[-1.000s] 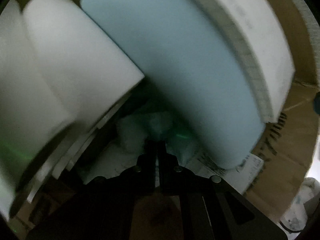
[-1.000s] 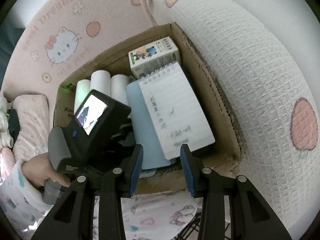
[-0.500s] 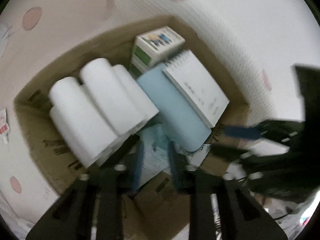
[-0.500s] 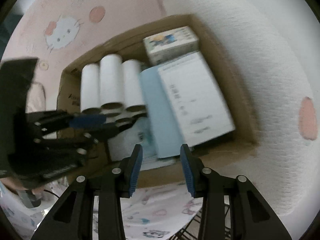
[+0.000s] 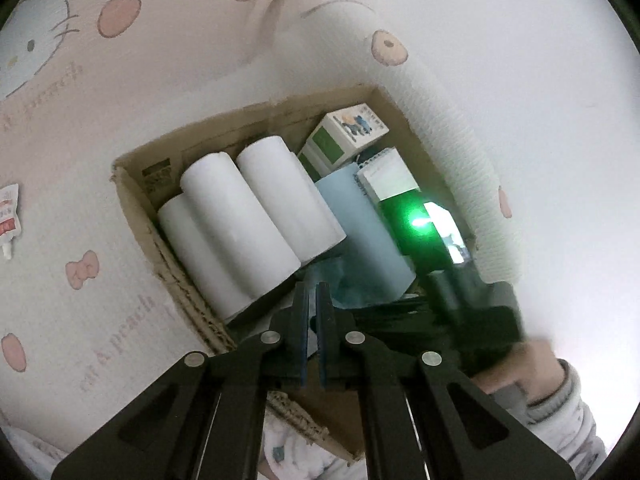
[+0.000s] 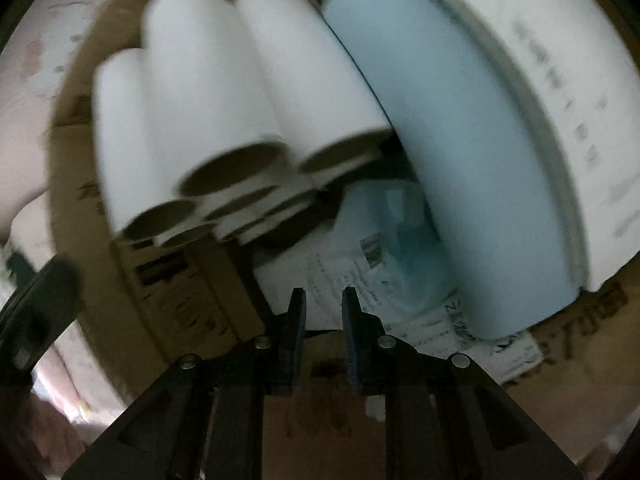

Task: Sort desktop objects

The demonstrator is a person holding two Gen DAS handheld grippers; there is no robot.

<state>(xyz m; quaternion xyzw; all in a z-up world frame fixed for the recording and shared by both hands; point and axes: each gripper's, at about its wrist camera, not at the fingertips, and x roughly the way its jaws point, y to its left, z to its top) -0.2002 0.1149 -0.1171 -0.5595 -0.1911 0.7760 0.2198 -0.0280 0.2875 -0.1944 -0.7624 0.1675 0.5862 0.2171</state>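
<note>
Notepad [image 5: 386, 174]: lower half hidden behind my right gripper's body [image 5: 424, 232]. Rolls [image 6: 208, 92]: motion-blurred in my right view. Sheet [image 6: 352, 276]: print unreadable.

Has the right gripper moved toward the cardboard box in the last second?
Yes. The right gripper has dropped into the cardboard box; the white rolls now loom large, and its jaws have just been closing on nothing.
</note>
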